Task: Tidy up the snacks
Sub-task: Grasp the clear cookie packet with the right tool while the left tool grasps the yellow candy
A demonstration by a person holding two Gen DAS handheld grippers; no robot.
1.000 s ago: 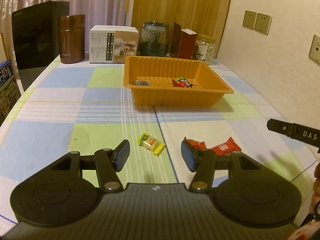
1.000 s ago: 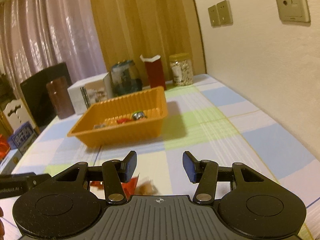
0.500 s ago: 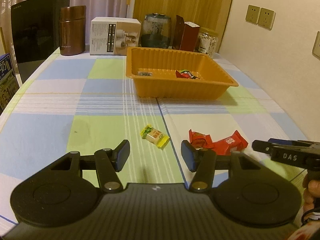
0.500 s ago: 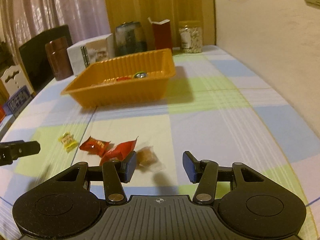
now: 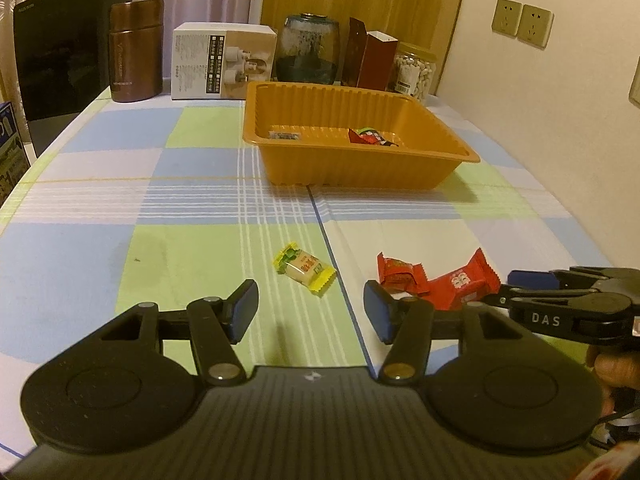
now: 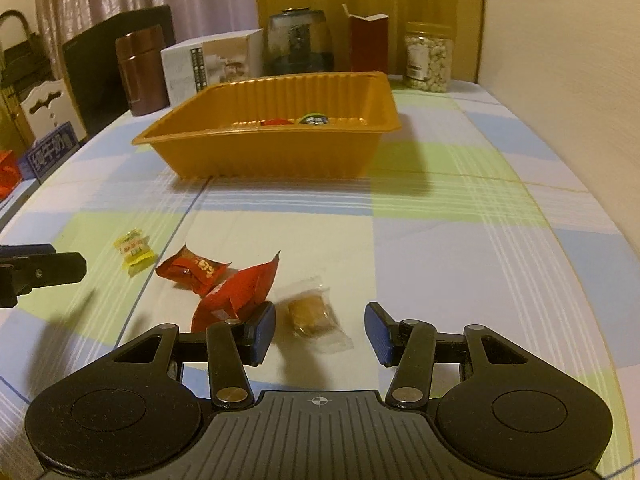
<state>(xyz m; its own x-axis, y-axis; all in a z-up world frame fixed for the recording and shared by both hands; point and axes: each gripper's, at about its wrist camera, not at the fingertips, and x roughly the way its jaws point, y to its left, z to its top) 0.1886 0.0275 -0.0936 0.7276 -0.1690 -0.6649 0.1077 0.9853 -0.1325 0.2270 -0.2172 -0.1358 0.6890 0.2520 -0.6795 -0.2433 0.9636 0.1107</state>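
An orange tray [image 5: 352, 168] [image 6: 280, 156] stands mid-table with a few wrapped snacks inside. On the checked cloth lie a yellow-green candy [image 5: 304, 268] [image 6: 134, 250], two red packets [image 5: 438, 280] [image 6: 224, 284] and a brown snack in clear wrap [image 6: 310, 312]. My left gripper [image 5: 310, 310] is open and empty, just short of the yellow-green candy. My right gripper [image 6: 320, 330] is open and empty, low over the cloth, with the brown snack between its fingers. The right gripper also shows in the left wrist view [image 5: 560, 304].
Along the back edge stand a dark panel [image 5: 68, 48], a brown canister [image 5: 136, 52], a white box [image 5: 222, 64], a glass jar [image 5: 310, 52], a red carton [image 5: 372, 60] and a jar of nuts [image 5: 412, 74]. A wall runs along the right.
Both grippers have drawn back and tilted down toward the loose snacks. The right gripper has come down until the brown snack lies between its fingers. Both stay open.
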